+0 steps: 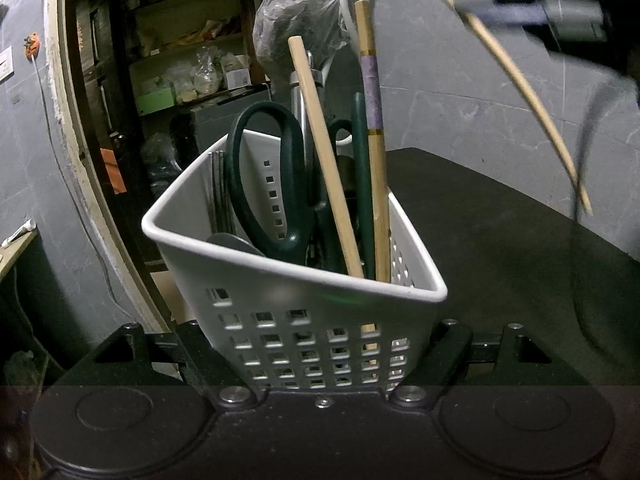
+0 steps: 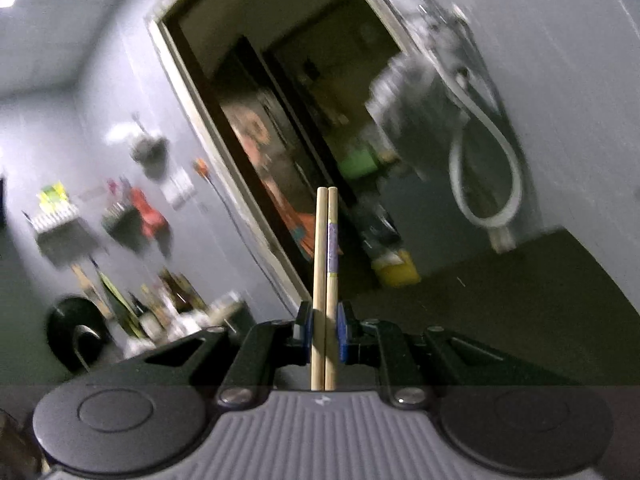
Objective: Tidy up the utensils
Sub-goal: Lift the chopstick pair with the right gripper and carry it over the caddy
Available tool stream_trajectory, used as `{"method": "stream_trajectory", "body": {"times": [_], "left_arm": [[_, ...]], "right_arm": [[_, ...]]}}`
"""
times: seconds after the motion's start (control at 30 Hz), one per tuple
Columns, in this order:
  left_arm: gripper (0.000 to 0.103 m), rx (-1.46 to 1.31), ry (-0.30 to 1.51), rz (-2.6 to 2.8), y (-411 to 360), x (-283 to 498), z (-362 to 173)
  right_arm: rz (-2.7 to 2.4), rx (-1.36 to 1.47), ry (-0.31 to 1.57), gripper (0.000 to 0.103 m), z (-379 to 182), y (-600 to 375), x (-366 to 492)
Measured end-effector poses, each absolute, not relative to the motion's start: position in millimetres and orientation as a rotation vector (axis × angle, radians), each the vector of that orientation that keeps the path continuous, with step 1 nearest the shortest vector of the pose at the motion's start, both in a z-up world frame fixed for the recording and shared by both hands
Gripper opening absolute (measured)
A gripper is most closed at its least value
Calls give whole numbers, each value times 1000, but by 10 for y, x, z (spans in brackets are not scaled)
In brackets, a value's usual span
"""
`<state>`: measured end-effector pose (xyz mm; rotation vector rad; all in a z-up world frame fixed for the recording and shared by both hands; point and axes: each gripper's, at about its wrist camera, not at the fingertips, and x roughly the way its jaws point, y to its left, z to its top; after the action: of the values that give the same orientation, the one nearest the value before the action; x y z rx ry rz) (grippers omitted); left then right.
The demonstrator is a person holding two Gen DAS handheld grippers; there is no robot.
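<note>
Wooden chopsticks [image 2: 326,280] stand pinched in the right gripper [image 2: 325,338], above-right of the basket [image 1: 280,280] clamped by the left gripper [image 1: 320,360].

My left gripper [image 1: 316,360] clamps the white perforated plastic basket [image 1: 280,320] holding dark green scissors [image 1: 272,184] and wooden chopsticks [image 1: 324,160] above the black tabletop [image 1: 500,240].

Left gripper [image 1: 320,356] tilted downward, fingers [image 1: 450,350] clamped against the sides of a white basket [image 1: 304,320]. Right gripper [image 2: 325,336] held near level, blue pads [image 2: 342,338] pinched tight on a pair of chopsticks [image 2: 326,264], blurred at upper right in the left wrist view.
</note>
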<state>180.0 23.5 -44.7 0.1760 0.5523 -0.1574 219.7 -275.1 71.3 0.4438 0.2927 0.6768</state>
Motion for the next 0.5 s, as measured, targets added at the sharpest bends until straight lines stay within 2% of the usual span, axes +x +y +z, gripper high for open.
{"method": "stream_trajectory", "body": {"times": [0.23,0.5], "left_arm": [[81,178,552,-160,245,1801,-453],[81,189,547,-170,250,1799,-470]], "right_arm": [[804,458,136,14,1095,-2427,2326],[878,450,84,14,1088,-2057,2411]]}}
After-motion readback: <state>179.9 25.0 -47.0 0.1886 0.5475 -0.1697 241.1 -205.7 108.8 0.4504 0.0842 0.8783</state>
